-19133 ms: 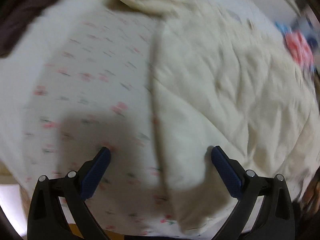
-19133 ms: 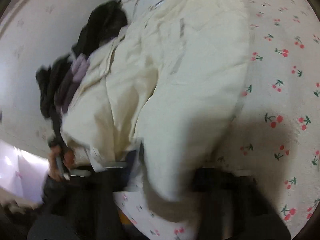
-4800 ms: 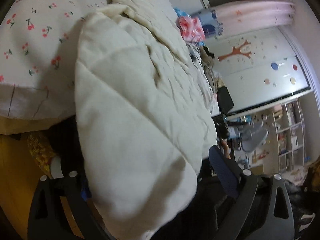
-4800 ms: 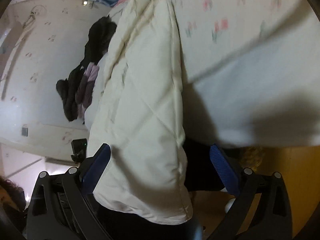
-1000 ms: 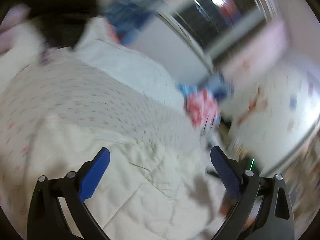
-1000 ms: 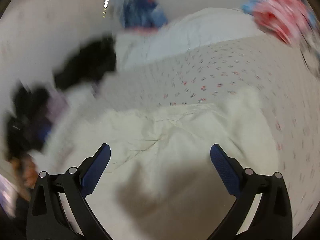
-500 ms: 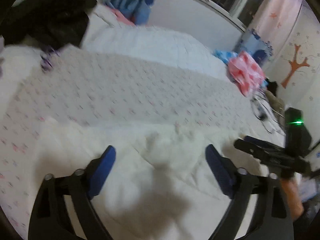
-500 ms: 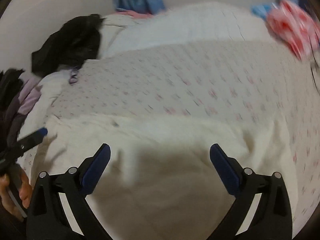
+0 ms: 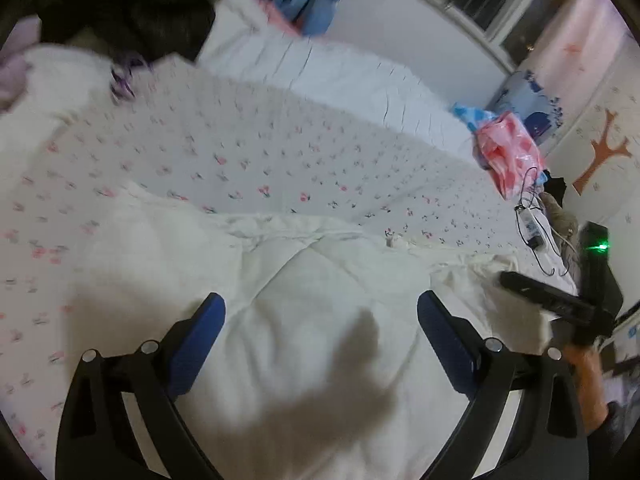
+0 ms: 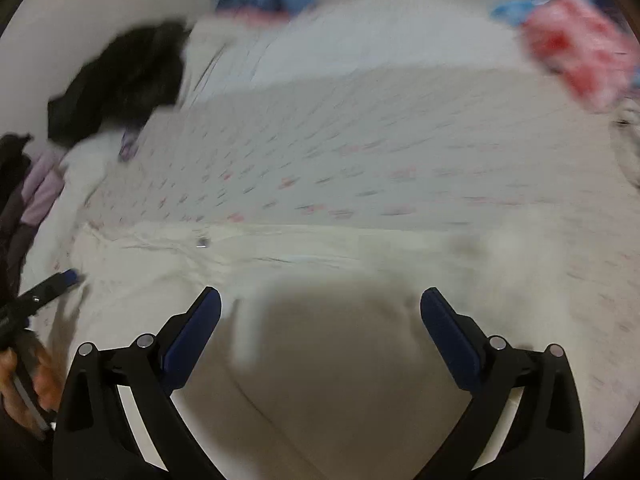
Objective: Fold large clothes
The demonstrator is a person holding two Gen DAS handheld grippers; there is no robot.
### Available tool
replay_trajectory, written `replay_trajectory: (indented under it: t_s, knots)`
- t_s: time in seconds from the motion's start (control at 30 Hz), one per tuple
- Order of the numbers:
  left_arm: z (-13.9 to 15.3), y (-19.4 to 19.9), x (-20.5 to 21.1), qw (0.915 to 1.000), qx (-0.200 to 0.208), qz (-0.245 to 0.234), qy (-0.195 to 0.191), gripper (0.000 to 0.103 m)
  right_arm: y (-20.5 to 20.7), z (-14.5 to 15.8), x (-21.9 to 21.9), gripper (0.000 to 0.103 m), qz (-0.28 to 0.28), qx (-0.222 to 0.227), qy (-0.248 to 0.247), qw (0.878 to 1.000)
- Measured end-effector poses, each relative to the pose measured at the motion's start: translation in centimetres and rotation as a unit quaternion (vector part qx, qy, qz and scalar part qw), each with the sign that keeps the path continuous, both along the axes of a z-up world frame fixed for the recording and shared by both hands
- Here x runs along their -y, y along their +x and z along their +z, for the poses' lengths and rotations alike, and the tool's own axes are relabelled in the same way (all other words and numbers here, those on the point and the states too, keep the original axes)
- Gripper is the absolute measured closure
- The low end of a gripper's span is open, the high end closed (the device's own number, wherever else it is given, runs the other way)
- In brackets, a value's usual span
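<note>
Both grippers, left point(image 9: 320, 320) and right point(image 10: 320, 316), hung wide open over the cream quilted coat point(image 9: 312, 304), gripping nothing. Black clothes point(image 10: 120, 76) sat at 10 o'clock on the cherry-print sheet point(image 9: 260, 152).

Both wrist cams low, close over cream quilted coat point(image 9: 320, 300), facing bed's point(image 10: 360, 152) far side.

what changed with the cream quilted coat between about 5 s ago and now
Then the cream quilted coat hung over the bed's edge between the jaws; now it lies flat on the cherry-print sheet, with left gripper and right gripper open above it. The black clothes stayed put.
</note>
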State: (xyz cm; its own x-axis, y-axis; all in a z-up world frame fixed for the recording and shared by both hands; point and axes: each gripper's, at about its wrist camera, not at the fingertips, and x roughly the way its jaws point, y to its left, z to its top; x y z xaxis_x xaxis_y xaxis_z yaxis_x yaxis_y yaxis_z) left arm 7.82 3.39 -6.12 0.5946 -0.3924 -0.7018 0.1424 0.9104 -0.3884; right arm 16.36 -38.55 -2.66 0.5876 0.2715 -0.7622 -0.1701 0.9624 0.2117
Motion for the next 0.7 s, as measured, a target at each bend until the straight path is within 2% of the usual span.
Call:
replay_trajectory:
  t_s: [0.07, 0.13, 0.17, 0.2, 0.23, 0.27, 0.3, 0.33, 0.4, 0.47, 0.57, 0.63, 0.7]
  knots:
    - [-2.3, -0.9, -0.5, 0.9999, -0.008, -0.002, -0.005, 0.01, -1.8, -1.7, 4.2, 0.007, -0.041, 0.005, 0.027, 0.999]
    - [-4.6, -0.9, -0.4, 0.9994, -0.012, -0.007, -0.031, 0.01, -1.7, -5.4, 6.3, 0.007, -0.032, -0.006, 0.076, 0.997]
    - [-4.5, -0.9, 0.0, 0.9998, -0.009, -0.006, -0.013, 0.01, -1.9, -5.1, 5.9, 0.007, -0.032, 0.0, 0.059, 0.998]
    - [-4.2, -0.8, 0.7, 0.9998, -0.015, -0.007, 0.013, 0.01, -1.8, -4.8, 5.3, 0.007, -0.027, -0.006, 0.036, 0.999]
    - [-4.0, -0.7, 0.8, 0.9996, -0.02, -0.008, 0.021, 0.01, -1.8, -4.3, 4.9, 0.007, -0.016, -0.019, 0.023, 0.999]
    - [-3.2, -1.0, 0.4, 0.9993, -0.03, -0.008, 0.018, 0.01, -2.2, -3.5, 5.3, 0.007, -0.003, -0.028, 0.039, 0.999]
    - [-2.5, -1.7, -0.4, 0.9994, -0.034, -0.002, 0.006, 0.01, -3.4, -2.9, 5.8, 0.007, -0.002, -0.027, 0.064, 0.998]
    - [-1.8, -2.6, -1.3, 0.9995, -0.029, 0.005, -0.01, 0.01, -5.5, -1.6, 7.5, 0.007, -0.011, -0.012, 0.114, 0.993]
    - [0.1, -6.3, -4.0, 0.999, -0.004, 0.016, -0.042, 0.01, -10.0, -0.3, 10.7, 0.007, -0.03, 0.007, 0.19, 0.981]
    - [1.1, -10.3, -6.6, 0.998, 0.009, 0.028, -0.056, 0.01, -14.1, -0.4, 13.0, 0.007, -0.05, 0.001, 0.21, 0.976]
    - [0.7, -15.3, -10.1, 0.9935, -0.01, 0.046, -0.103, 0.01, -21.2, -3.7, 16.8, 0.007, -0.079, -0.05, 0.262, 0.96]
    - [-0.2, -18.2, -12.1, 0.9873, -0.031, 0.066, -0.141, 0.01, -23.8, -6.1, 17.7, 0.007, -0.089, -0.084, 0.282, 0.952]
    - [-1.1, -20.0, -13.0, 0.9806, -0.046, 0.076, -0.175, 0.008, -25.2, -7.5, 18.1, 0.007, -0.085, -0.081, 0.305, 0.945]
